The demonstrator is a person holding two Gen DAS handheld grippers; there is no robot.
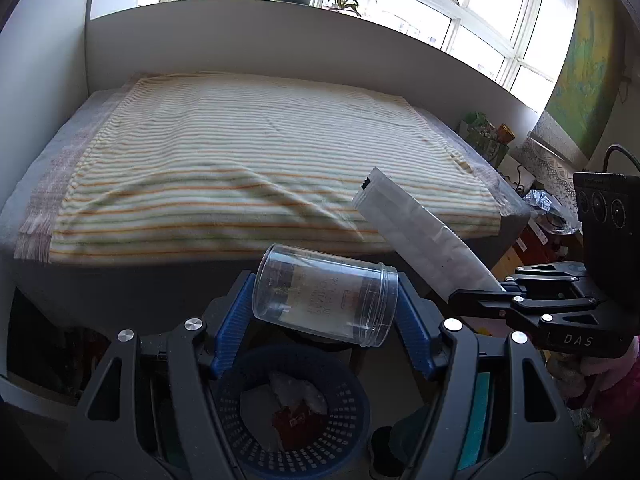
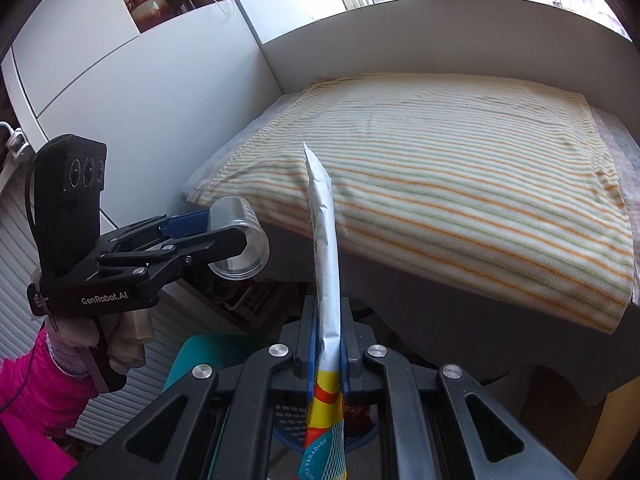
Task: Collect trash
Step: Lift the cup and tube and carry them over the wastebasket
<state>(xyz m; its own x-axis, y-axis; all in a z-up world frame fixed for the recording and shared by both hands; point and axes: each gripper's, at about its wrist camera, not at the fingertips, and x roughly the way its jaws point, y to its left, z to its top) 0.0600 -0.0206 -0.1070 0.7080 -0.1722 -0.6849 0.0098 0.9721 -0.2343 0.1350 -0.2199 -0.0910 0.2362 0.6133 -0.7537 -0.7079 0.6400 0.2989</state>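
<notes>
Both hands full above the bin, nothing dropped yet.

Your left gripper [image 1: 324, 304] has its blue pads closed around a clear plastic jar [image 1: 326, 300] lying sideways; your right gripper [image 2: 326, 344] pinches a flat snack pouch [image 2: 326, 248] standing edge-up. Directly below the jaws waits the blue basket [image 1: 344, 412], already holding a few wrappers. Beyond, the striped blanket [image 1: 256, 152] looks free of litter; both releases remain.

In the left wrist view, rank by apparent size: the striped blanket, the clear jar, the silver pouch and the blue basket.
1. striped blanket
2. blue basket, partly hidden by the gripper
3. clear jar and silver pouch look about alike; the jar sits closer to the camera, so this is unsure.
</notes>
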